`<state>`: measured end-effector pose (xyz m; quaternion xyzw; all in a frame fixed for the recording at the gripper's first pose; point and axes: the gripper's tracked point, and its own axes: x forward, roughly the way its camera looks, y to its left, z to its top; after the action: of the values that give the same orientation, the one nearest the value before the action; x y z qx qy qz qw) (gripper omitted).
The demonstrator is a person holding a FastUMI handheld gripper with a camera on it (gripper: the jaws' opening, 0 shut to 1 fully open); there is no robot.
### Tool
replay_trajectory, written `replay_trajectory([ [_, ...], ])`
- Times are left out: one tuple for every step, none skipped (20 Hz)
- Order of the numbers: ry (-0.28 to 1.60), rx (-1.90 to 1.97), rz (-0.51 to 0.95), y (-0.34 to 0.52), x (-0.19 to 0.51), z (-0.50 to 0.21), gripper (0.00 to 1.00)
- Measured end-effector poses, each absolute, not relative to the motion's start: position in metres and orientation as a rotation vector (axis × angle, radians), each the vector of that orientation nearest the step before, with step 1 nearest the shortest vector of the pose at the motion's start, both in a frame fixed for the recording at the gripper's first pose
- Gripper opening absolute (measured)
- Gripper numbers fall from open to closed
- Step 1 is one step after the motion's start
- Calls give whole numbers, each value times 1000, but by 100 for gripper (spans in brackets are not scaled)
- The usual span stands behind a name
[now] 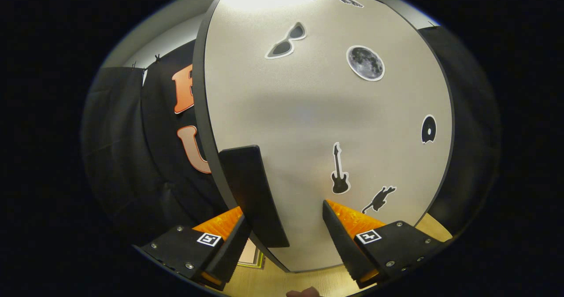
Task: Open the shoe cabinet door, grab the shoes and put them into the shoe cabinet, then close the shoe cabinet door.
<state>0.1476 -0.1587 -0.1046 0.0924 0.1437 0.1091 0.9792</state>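
We have the gripper (288, 226) right up against the shoe cabinet door (326, 112), a pale panel with stickers: sunglasses (286, 41), moon (365, 62), guitar (339, 170), cat (379, 199), a record (428, 129). The dark handle (253, 195) sits at the door's left edge, just ahead of the left finger and between the two fingers. Fingers are spread apart, nothing pinched; the left one looks close to the handle, but we can't tell if it touches. The right finger is over the bare door face.

The step looks like the door part of the task, opening or closing, and we can't tell which from here. No shoes to report. Wood floor (282, 284) is below the door's bottom edge.

To do it well, we'd centre the handle between the fingers, clamp it squarely, then swing along the hinge arc without twisting. The handle is thin and smooth, so a glancing grip could slip off. Keep clear of the dark door edge (200, 112).
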Motion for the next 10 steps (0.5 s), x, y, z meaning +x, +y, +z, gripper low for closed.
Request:
replay_trajectory([
  [309,185,237,-157,144,-108,96],
  [326,179,253,-156,138,-110,95],
  [325,166,264,-157,132,-110,95],
  [316,153,271,-158,124,-108,95],
  [305,144,276,-162,115,-106,94],
  [297,143,284,-165,105,-104,94],
  [295,146,290,-169,95,-103,94],
  [296,150,294,-175,85,-102,94],
  [294,154,298,-182,75,-101,94],
  [292,158,300,-190,65,-101,94],
])
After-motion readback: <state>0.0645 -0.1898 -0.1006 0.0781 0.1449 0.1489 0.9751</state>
